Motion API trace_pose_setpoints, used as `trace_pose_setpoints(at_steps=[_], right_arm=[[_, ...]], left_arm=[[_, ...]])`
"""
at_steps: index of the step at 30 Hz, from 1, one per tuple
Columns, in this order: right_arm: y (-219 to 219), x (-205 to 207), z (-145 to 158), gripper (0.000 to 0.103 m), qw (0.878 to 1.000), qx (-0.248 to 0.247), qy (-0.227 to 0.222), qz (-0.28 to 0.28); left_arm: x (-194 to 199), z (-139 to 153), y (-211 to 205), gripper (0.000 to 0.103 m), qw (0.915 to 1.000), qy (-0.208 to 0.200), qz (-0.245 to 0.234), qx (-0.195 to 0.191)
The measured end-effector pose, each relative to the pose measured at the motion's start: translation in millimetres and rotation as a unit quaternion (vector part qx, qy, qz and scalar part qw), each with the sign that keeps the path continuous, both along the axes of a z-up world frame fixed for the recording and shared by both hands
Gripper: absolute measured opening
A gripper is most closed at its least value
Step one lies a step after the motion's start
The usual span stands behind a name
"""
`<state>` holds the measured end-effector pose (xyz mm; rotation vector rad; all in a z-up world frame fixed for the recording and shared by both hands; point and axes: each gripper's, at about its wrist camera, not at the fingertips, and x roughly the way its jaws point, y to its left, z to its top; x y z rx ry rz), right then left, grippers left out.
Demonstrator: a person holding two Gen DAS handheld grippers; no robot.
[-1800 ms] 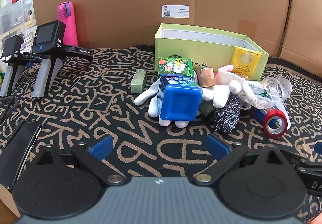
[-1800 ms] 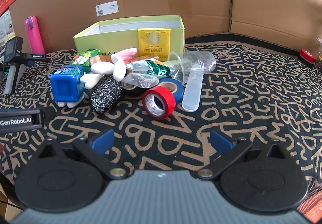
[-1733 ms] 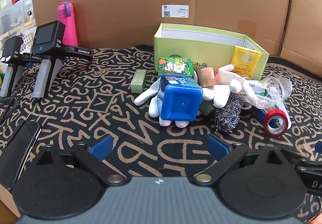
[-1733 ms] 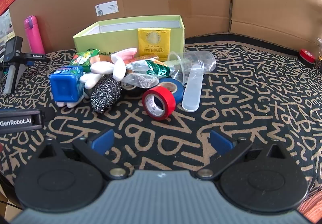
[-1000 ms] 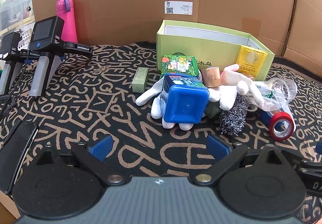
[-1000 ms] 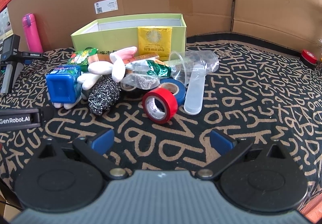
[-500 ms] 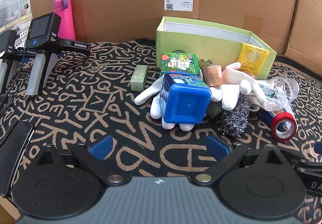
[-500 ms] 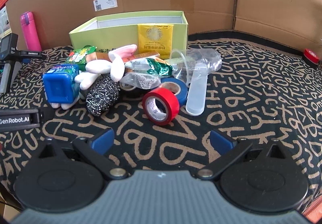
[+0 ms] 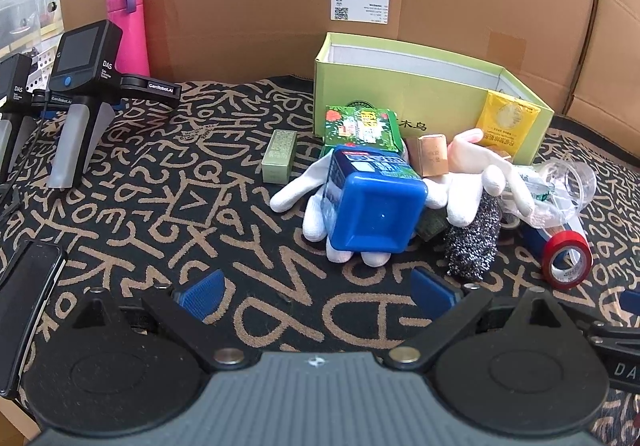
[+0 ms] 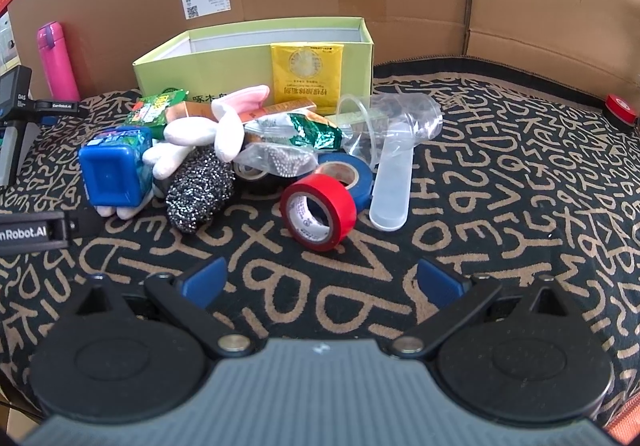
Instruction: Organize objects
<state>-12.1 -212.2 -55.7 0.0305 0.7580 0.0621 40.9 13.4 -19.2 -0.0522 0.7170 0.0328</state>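
An open light-green box (image 9: 420,101) (image 10: 256,57) stands at the back of the patterned cloth. A pile lies in front of it: a blue cube container (image 9: 372,205) (image 10: 114,169) on white gloves (image 9: 320,205), a steel scourer (image 9: 474,238) (image 10: 198,189), red tape (image 10: 318,211) (image 9: 566,256), blue tape (image 10: 346,175), a clear cup (image 10: 394,125), a yellow sachet (image 10: 307,73) (image 9: 506,119), green packets. My left gripper (image 9: 318,288) is open, just short of the blue cube. My right gripper (image 10: 322,284) is open, just short of the red tape.
A pink bottle (image 9: 126,27) and two parked handheld devices (image 9: 82,93) stand at the left. A phone (image 9: 24,310) lies at the near left edge. A small green box (image 9: 279,155) lies apart from the pile. Cardboard walls close the back. A red object (image 10: 620,107) sits far right.
Both grippers have edged forward toward the pile, so the objects look slightly larger and nearer. Both stay open, and nothing on the cloth has moved.
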Motion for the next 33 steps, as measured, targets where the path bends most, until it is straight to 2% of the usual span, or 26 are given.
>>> trace_pose_setpoints(at_steps=[7,12,16,19,21,24,25,26,30,33], right_arm=[[1.4,4.0,-2.1,0.103,1.000,-0.001,0.002,0.004],[1.3,8.9,-1.2,0.103,1.000,0.002,-0.007,0.006],[1.1,11.5,-2.2,0.103,1.000,0.001,-0.024,0.017],[0.7,15.8,-3.4,0.103,0.999,-0.006,-0.040,0.022],[1.8,21.4,-4.5,0.096,0.998,-0.019,-0.048,0.021],[4.2,30.5,-7.7,0.072,0.998,-0.032,-0.052,0.022],[3.8,33.2,-9.0,0.055,0.998,-0.031,-0.048,0.021],[2.6,34.2,-9.6,0.045,0.999,-0.021,-0.043,0.024],[5.7,21.2,-7.2,0.044,0.997,-0.006,-0.039,0.064],[13.9,4.3,-4.7,0.043,0.993,-0.005,-0.036,0.111]], left_arm=[[10.8,8.2,-0.9,0.102,0.9999,-0.002,-0.009,-0.005],[29.2,26.4,-14.8,0.102,0.9988,-0.037,-0.029,-0.011],[53.6,20.8,-22.9,0.101,0.9989,-0.022,-0.039,-0.011],[66.1,14.4,-22.7,0.093,0.9991,-0.014,-0.040,-0.006],[71.4,10.8,-19.0,0.087,0.9992,-0.006,-0.039,-0.005],[72.9,7.2,-10.0,0.067,0.9981,-0.006,-0.057,-0.023],[72.1,6.1,-6.9,0.062,0.9975,-0.005,-0.062,-0.032],[69.5,5.4,-4.4,0.061,0.9971,-0.008,-0.066,-0.037],[49.5,5.9,3.4,0.060,0.9954,-0.016,-0.084,-0.041],[31.5,7.3,7.9,0.058,0.9942,-0.006,-0.097,-0.046]])
